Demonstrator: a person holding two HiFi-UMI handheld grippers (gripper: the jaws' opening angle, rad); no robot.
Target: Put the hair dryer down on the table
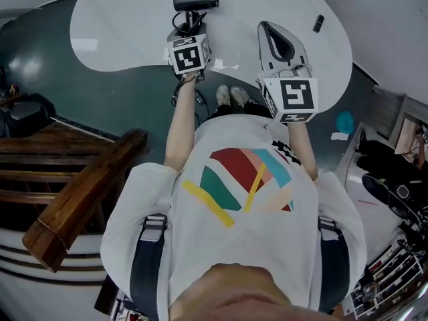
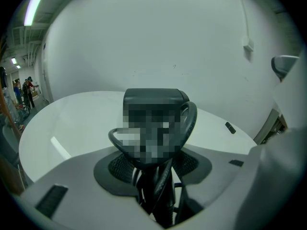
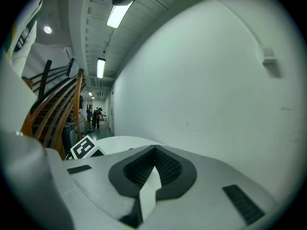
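The black hair dryer [image 1: 195,0] hangs just over the white table [image 1: 120,32] near its far middle, barrel level and handle pointing back at me. My left gripper [image 1: 192,27] is shut on the handle. In the left gripper view the dryer [image 2: 153,97] stands up between the jaws, with its black cord [image 2: 191,121] looped around it; part of the body is blurred out. My right gripper [image 1: 264,25] is held over the table to the right of the dryer. Its fingertips meet and hold nothing, and the right gripper view shows the gripper [image 3: 154,150] shut in the same way.
A small black object [image 1: 318,23] lies on the table at the far right and also shows as a small black object [image 2: 230,127] in the left gripper view. A wooden stair rail [image 1: 87,192] runs along my left. Clutter [image 1: 394,192] stands on the floor at the right.
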